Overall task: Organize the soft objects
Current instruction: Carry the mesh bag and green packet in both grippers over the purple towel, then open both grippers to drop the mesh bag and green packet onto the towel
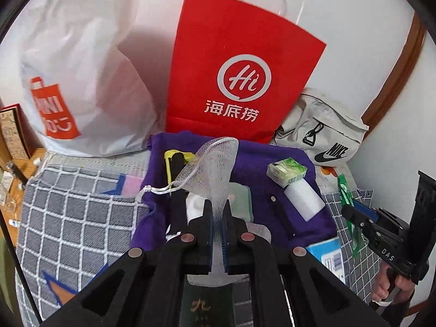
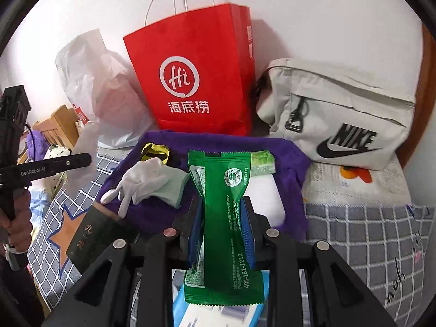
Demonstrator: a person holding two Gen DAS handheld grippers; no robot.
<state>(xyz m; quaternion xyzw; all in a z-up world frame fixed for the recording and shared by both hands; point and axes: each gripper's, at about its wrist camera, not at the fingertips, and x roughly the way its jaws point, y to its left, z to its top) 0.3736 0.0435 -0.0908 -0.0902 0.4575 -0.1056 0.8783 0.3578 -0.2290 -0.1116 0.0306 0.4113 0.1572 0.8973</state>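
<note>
My left gripper [image 1: 218,207] is shut on a white mesh net pouch [image 1: 212,160] with a drawstring, held above a purple cloth [image 1: 253,150] spread on the bed. On that cloth lie a white glove [image 2: 141,179], a pale green cloth [image 2: 174,188], a yellow and black item [image 2: 155,150], a green tissue pack [image 1: 286,170] and a white block [image 1: 303,199]. My right gripper [image 2: 222,201] is shut on a green foil packet [image 2: 223,218] hanging upright between its pads. It also shows at the right of the left wrist view, right gripper [image 1: 347,211].
Against the wall stand a red paper bag [image 1: 239,65], a white plastic shopping bag [image 1: 81,81] and a grey Nike bag [image 2: 343,120]. A dark green booklet [image 2: 95,234] and a blue-white box [image 1: 331,256] lie on the checked bedspread [image 1: 68,218]. A person's hand [image 2: 16,226] holds the left gripper.
</note>
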